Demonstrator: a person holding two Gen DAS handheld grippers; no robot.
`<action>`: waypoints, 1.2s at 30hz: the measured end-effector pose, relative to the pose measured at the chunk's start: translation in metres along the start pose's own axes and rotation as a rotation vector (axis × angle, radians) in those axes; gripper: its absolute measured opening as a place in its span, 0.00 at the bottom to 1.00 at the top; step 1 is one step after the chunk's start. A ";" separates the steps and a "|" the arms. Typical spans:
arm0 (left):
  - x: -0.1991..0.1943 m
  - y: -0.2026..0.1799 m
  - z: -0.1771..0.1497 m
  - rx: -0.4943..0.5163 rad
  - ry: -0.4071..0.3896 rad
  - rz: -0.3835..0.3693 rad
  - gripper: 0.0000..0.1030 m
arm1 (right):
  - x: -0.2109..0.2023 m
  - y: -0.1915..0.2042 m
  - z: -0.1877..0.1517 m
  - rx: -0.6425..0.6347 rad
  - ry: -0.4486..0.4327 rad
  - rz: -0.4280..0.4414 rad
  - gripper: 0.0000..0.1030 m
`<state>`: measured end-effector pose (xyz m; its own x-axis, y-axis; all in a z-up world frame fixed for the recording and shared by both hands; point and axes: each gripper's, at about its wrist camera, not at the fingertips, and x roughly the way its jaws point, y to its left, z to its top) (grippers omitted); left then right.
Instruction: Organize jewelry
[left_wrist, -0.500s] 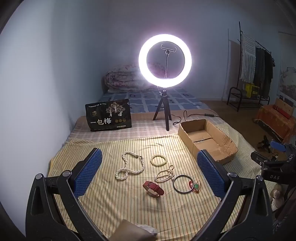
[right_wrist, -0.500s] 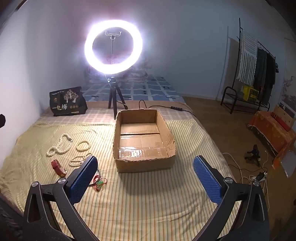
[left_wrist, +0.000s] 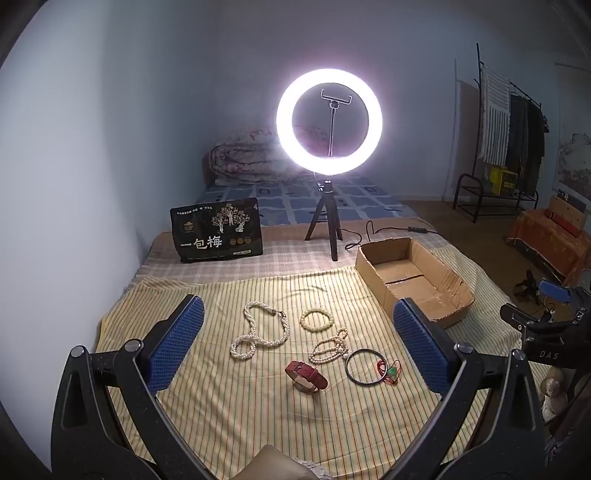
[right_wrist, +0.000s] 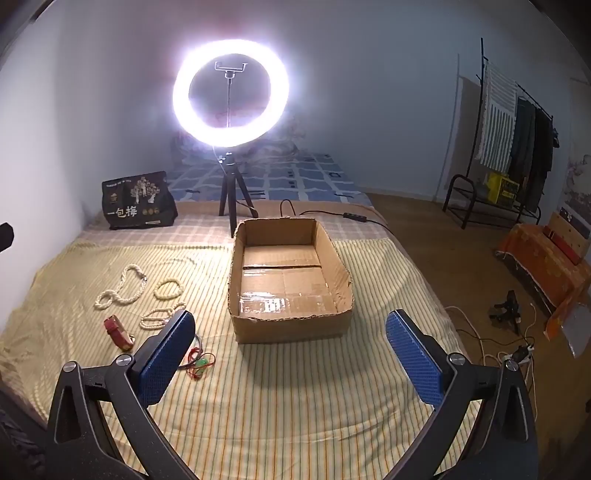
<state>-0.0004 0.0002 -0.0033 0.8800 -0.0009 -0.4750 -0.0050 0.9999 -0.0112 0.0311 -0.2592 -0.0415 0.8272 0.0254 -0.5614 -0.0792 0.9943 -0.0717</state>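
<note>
Both grippers hang above the near part of the bed (left_wrist: 229, 417), fingers spread to their widest and nothing between them. The left gripper (left_wrist: 297, 345) looks straight down on the jewelry, which lies in a loose cluster on the striped cloth: a twisted pearl necklace (left_wrist: 260, 330) to the far left, a bead bracelet (left_wrist: 316, 319) beyond a smaller pearl strand (left_wrist: 330, 345), a red watch (left_wrist: 306, 376) nearest, and a dark bangle (left_wrist: 364, 367) with a red-and-green cord (left_wrist: 390, 371) at the right edge of the group. None of it has reached the box (right_wrist: 291, 325), which stands empty to the right of the cluster and squarely ahead of the right gripper (right_wrist: 290, 352). In the right wrist view the cord and bangle lie just beside that gripper's left finger (right_wrist: 166, 360), partly hidden behind it. Judgement: the left gripper is the better placed for most pieces, since they sit between its fingers in its view; the watch is closest, its band running from near-right to far-left, so fingers would best close across that line. The cord and bangle are the pieces the right gripper could reach with least travel.
</note>
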 end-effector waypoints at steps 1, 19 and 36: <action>0.000 0.000 0.000 0.000 0.000 0.000 1.00 | -0.006 0.002 0.002 -0.002 -0.003 0.004 0.99; -0.005 -0.003 0.008 0.003 -0.004 -0.008 1.00 | -0.007 0.000 0.002 -0.001 -0.002 0.016 0.99; -0.007 -0.003 0.012 -0.002 -0.011 -0.013 1.00 | -0.007 0.001 0.003 -0.007 0.002 0.019 0.99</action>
<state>-0.0011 -0.0027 0.0111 0.8850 -0.0138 -0.4655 0.0057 0.9998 -0.0189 0.0272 -0.2584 -0.0350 0.8243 0.0440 -0.5645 -0.0988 0.9929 -0.0669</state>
